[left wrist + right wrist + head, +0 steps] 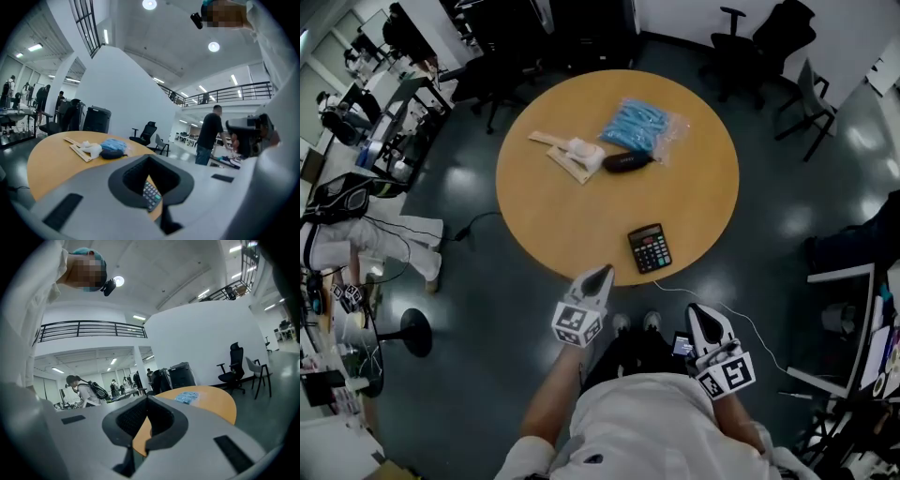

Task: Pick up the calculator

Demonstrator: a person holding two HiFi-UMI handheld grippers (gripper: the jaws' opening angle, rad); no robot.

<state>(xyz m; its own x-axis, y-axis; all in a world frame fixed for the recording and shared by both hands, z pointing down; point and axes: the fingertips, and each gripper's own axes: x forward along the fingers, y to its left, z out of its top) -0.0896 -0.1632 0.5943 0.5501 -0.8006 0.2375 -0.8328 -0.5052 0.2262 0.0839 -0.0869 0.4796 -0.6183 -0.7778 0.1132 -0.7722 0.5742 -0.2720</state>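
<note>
While both grippers hang by the near edge of the round wooden bench (581, 220), neither touches anything. Left gripper (602, 274): fingers pressed together, nothing between them. From the head view its tip sits right at the bench rim, pointing in over the bench. Right gripper (700, 314): fingers also closed on each other and empty. It is short of the rim, over the floor (478, 366), just right of the person's shoes (635, 322).

Calculator (649, 247) lies flat, keys up, on the bench close to the near edge. It is just ahead of the grippers, nearer the left one, apart from both. Left gripper view catches its keys through the notch under the shut fingertips; it sits beyond them, not gripped.

Far half of the bench:
- blue plastic bag (643, 126)
- dark oblong pouch (626, 161), touching the bag's near corner
- white cloth (584, 151), lying on pale wooden strips (551, 142)

All of that is well apart from the calculator. Black office chairs (761, 39) stand past the bench.
</note>
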